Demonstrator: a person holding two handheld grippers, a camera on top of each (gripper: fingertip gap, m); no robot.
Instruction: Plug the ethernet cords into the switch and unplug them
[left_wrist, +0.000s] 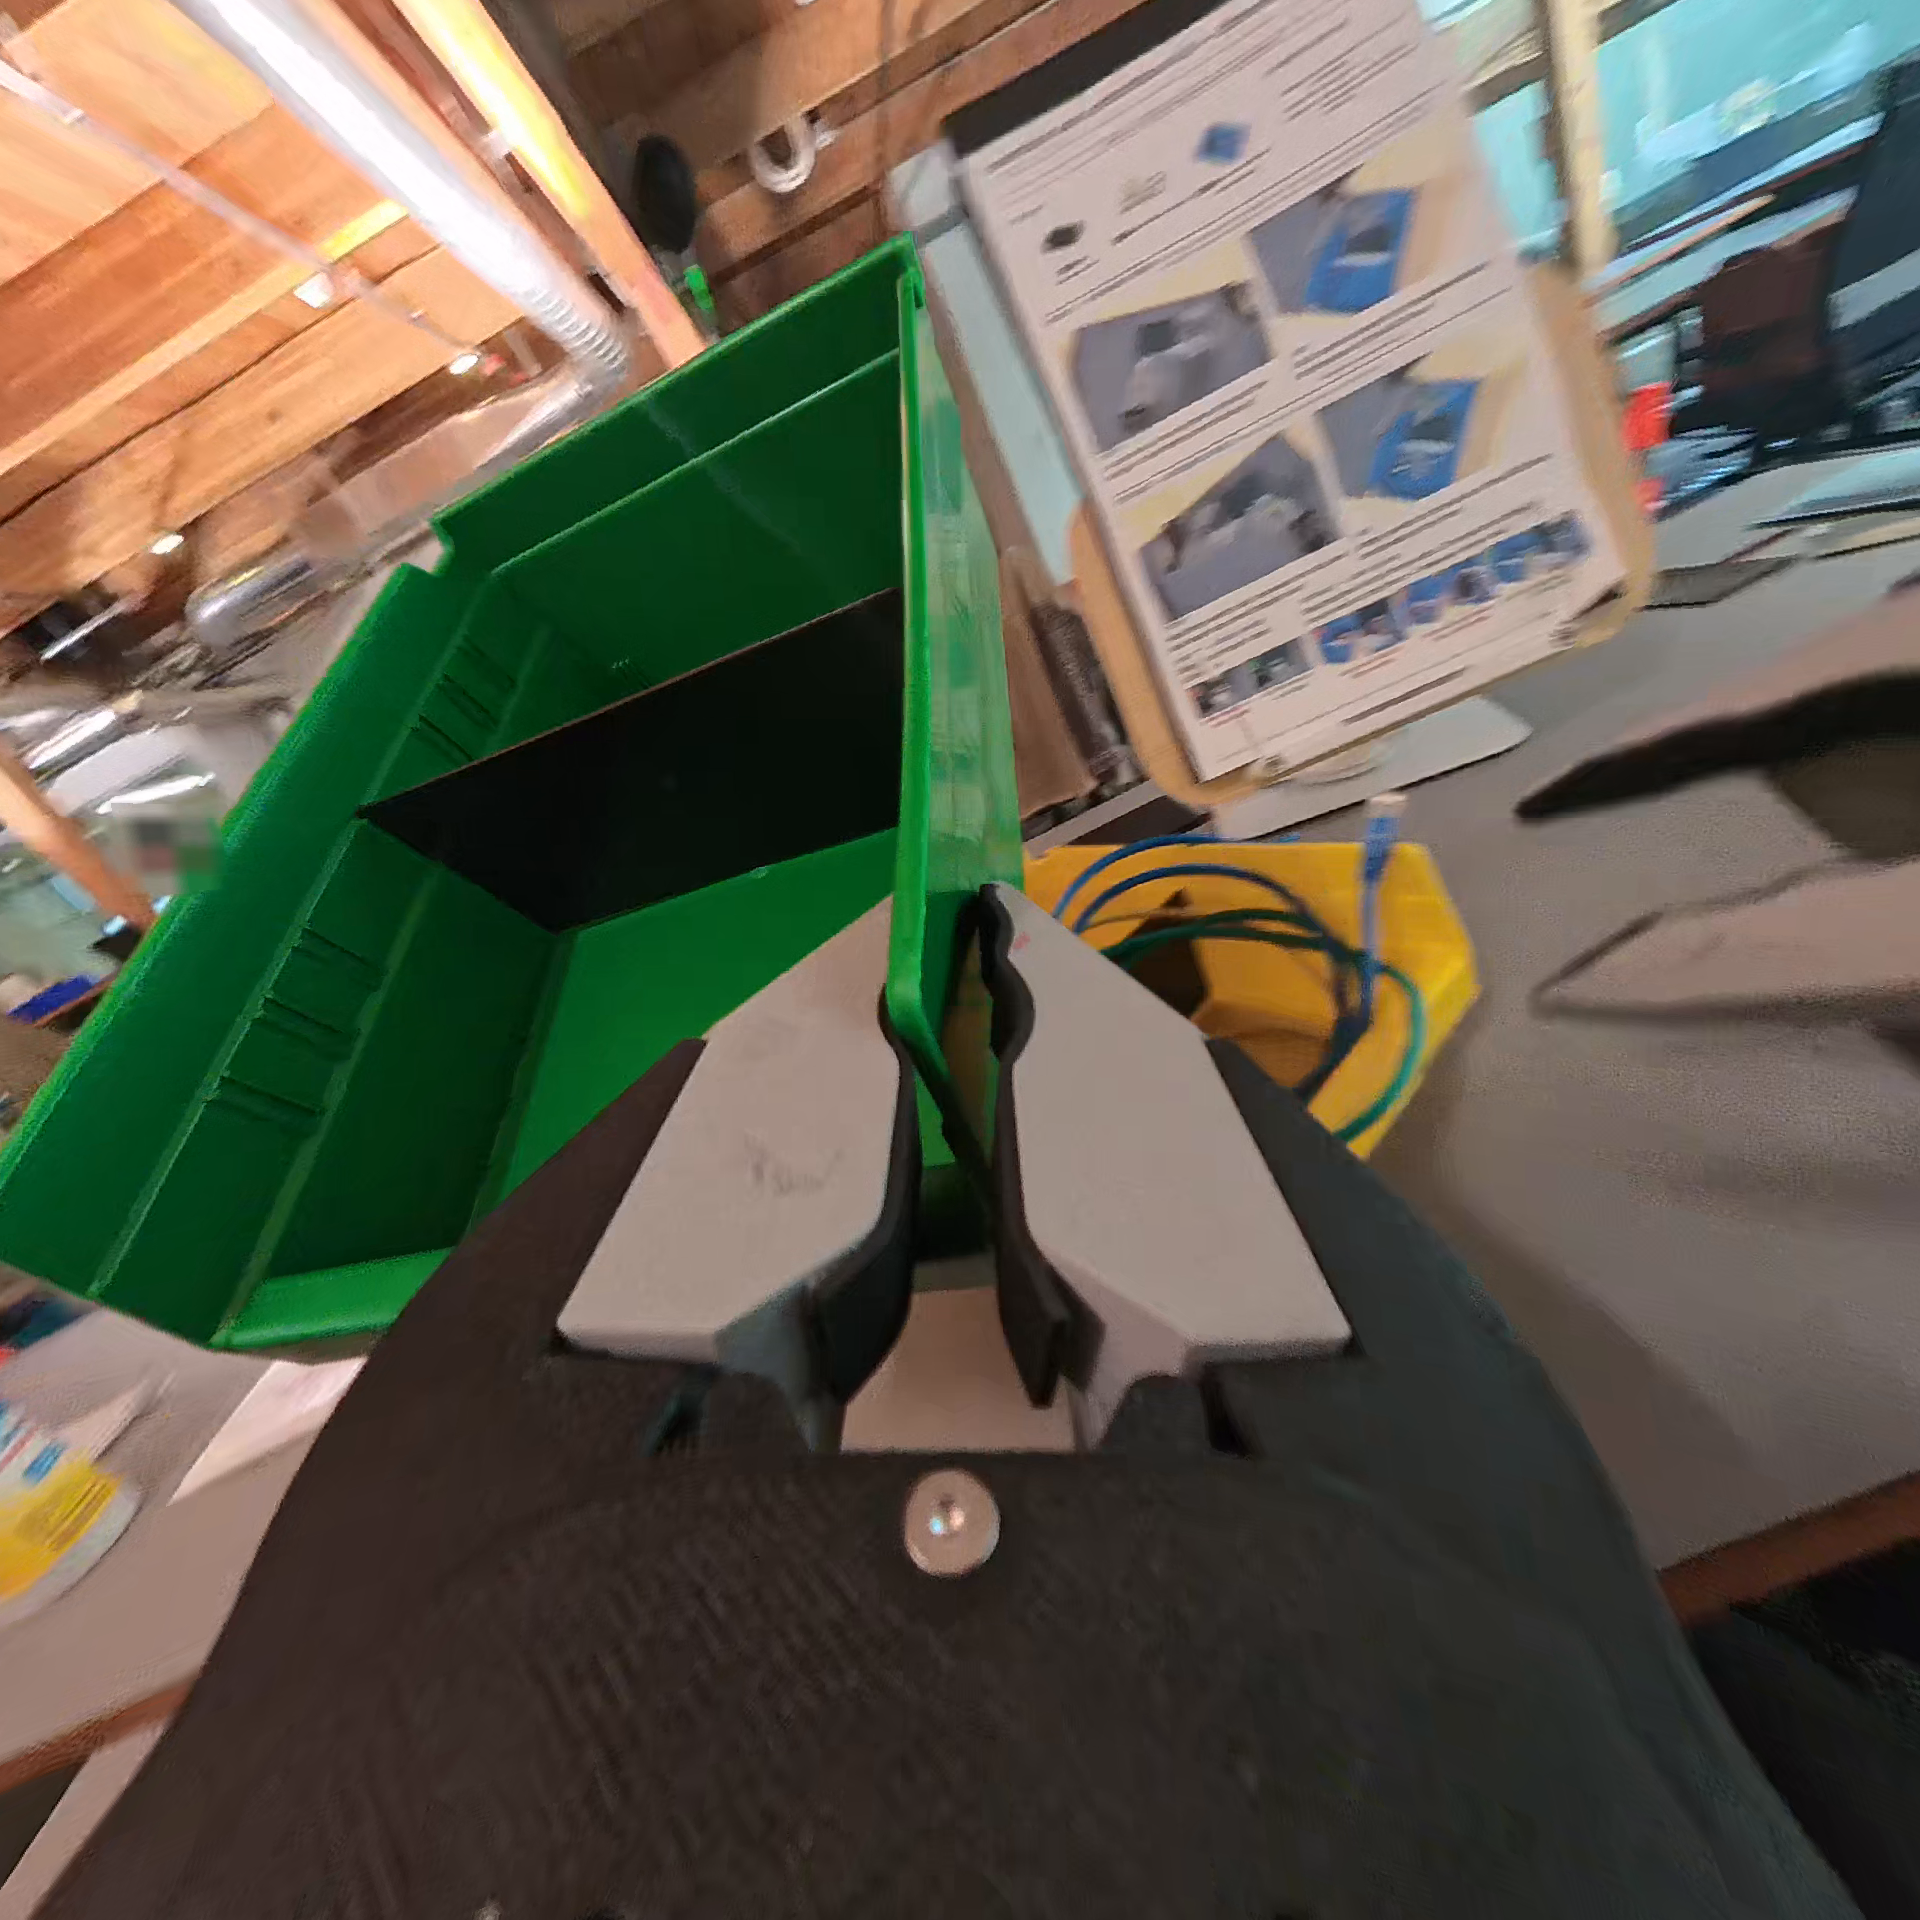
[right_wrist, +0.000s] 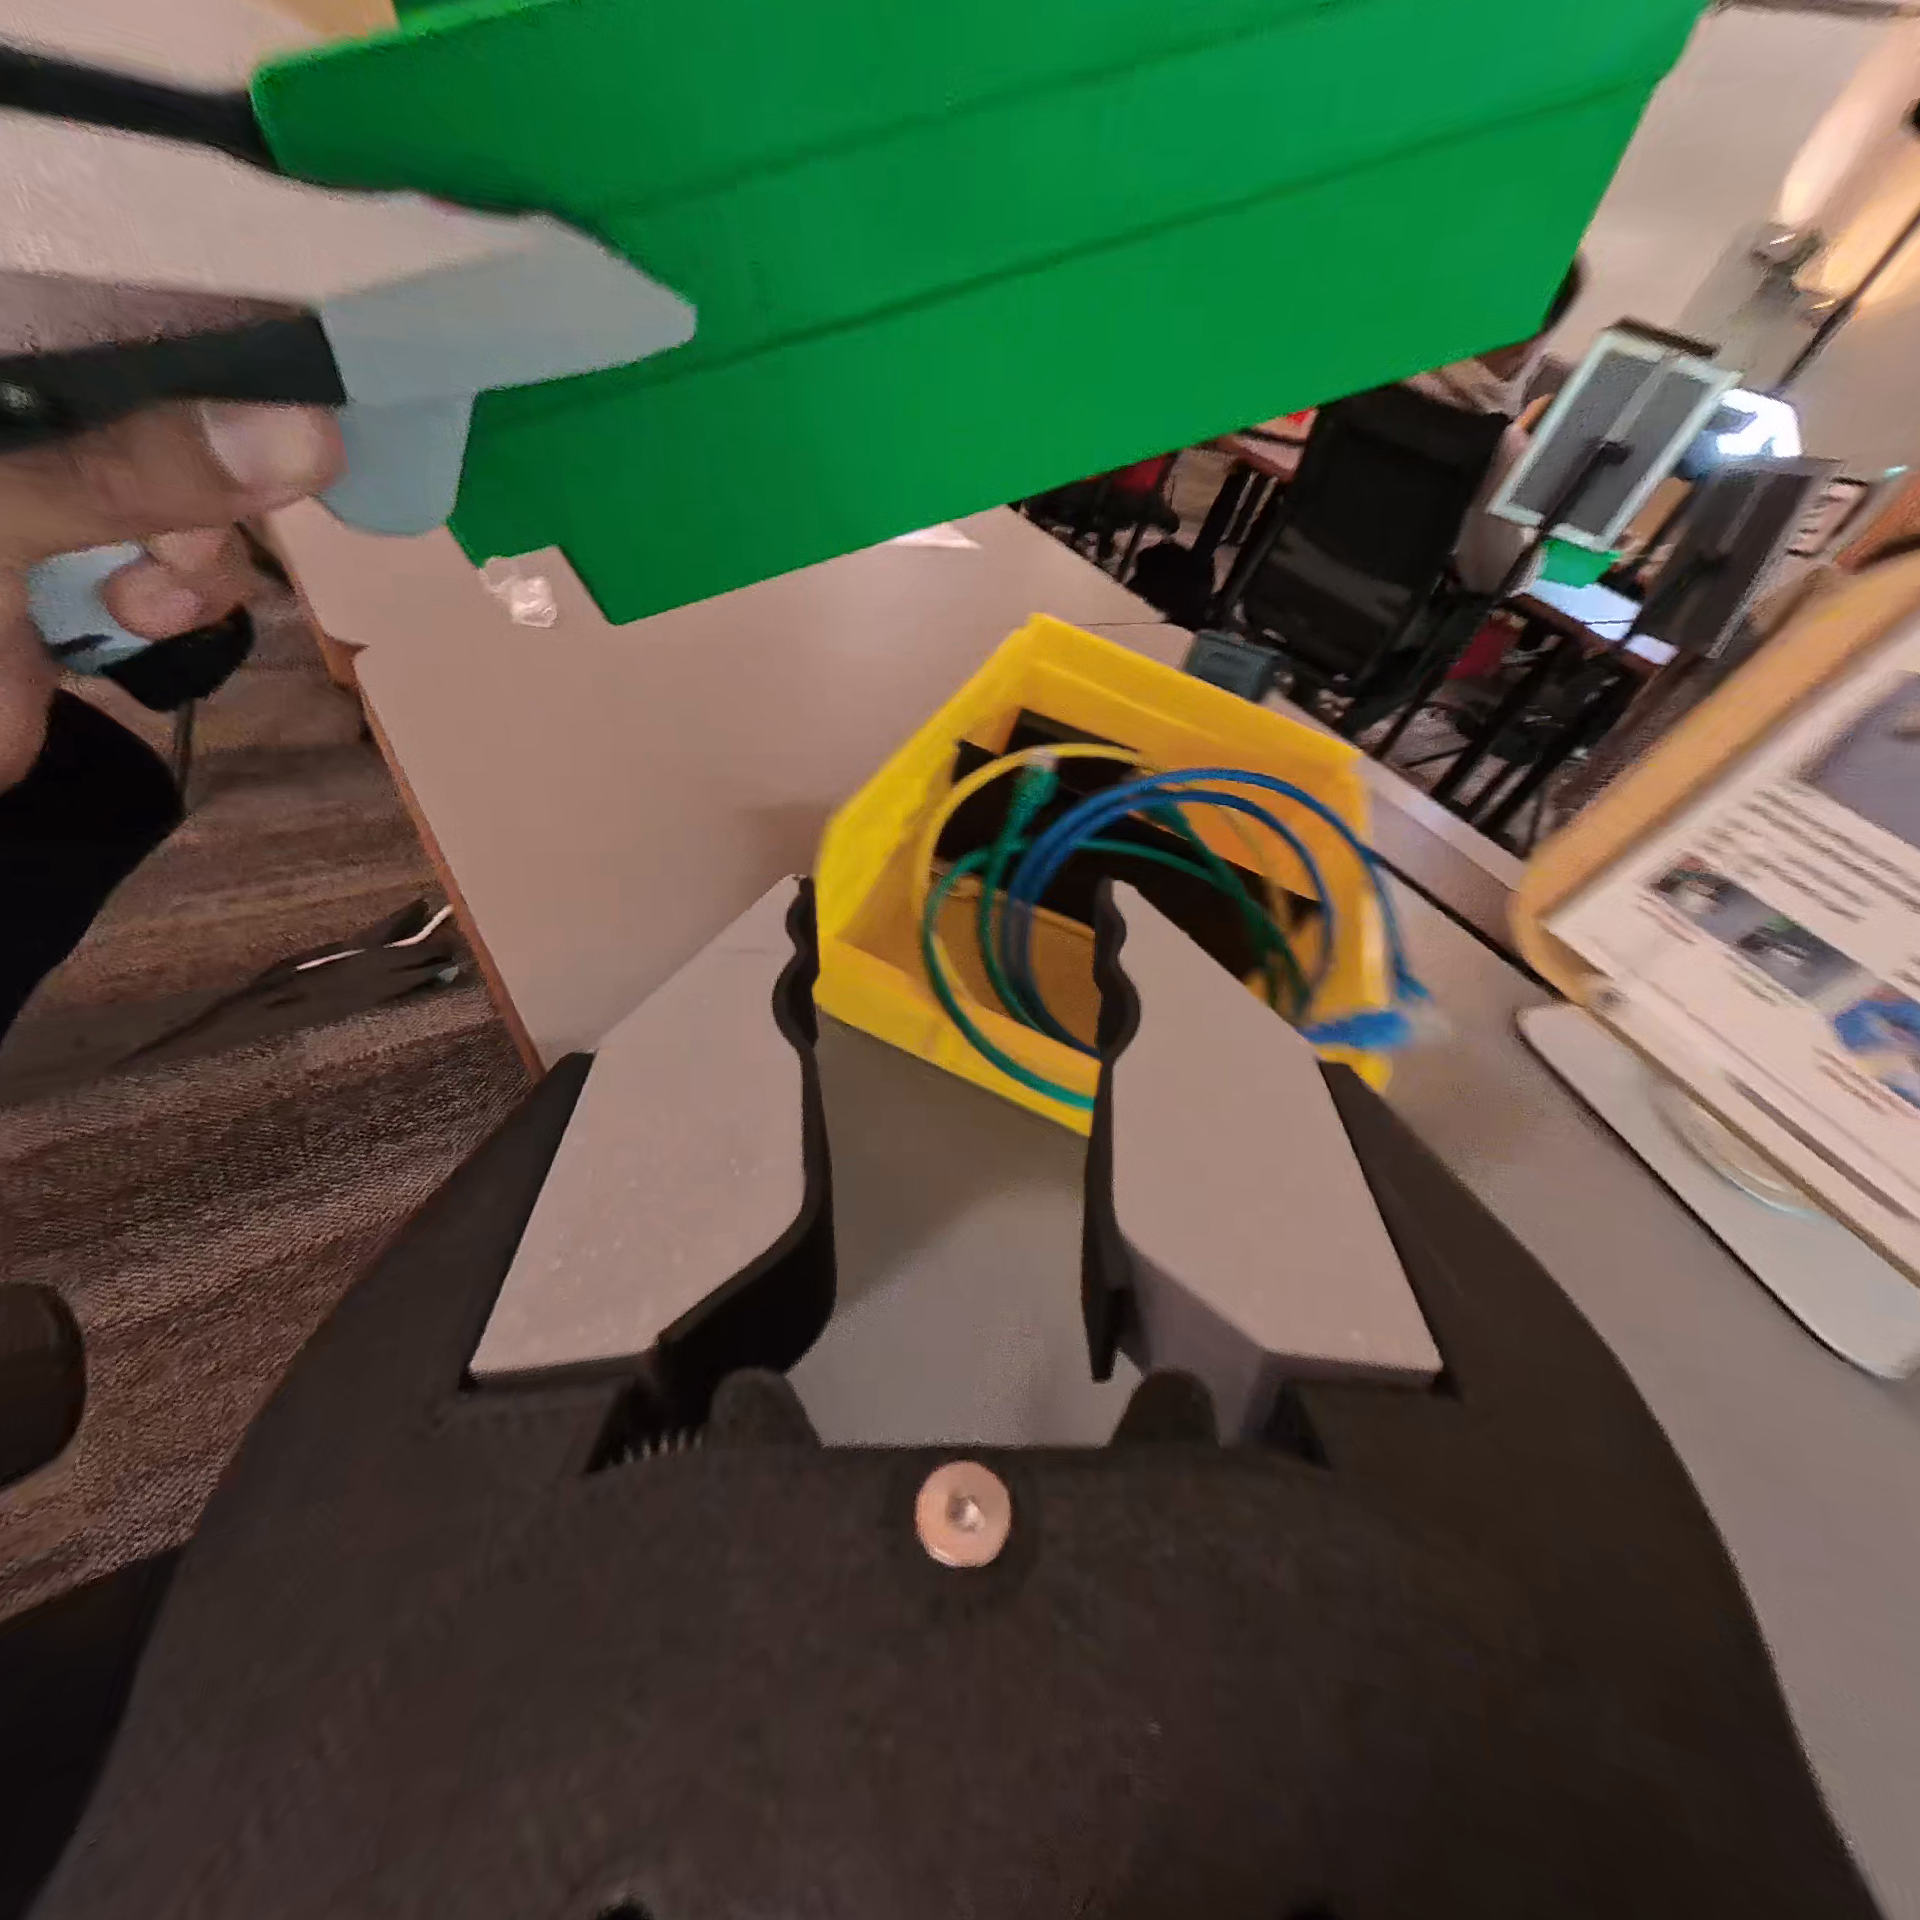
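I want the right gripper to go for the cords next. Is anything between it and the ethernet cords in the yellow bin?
Nothing visible blocks it. The right gripper is open and points straight at the ethernet cords coiled in the yellow bin. The green bin, clamped by the left gripper, hangs above that line, not across it.

Your left gripper (left_wrist: 951, 997) is clamped on the right side wall of the green bin (left_wrist: 623, 831), one finger inside the wall and one outside. The bin is raised and tilted, its open top facing you; a black divider (left_wrist: 665, 769) crosses its interior. Just beyond, lower right, the yellow bin (left_wrist: 1439, 935) rests on the grey table (left_wrist: 1662, 1195) and holds the blue cord (left_wrist: 1195, 883) and green cord (left_wrist: 1382, 1049). An instruction sheet (left_wrist: 1288, 395) stands behind.
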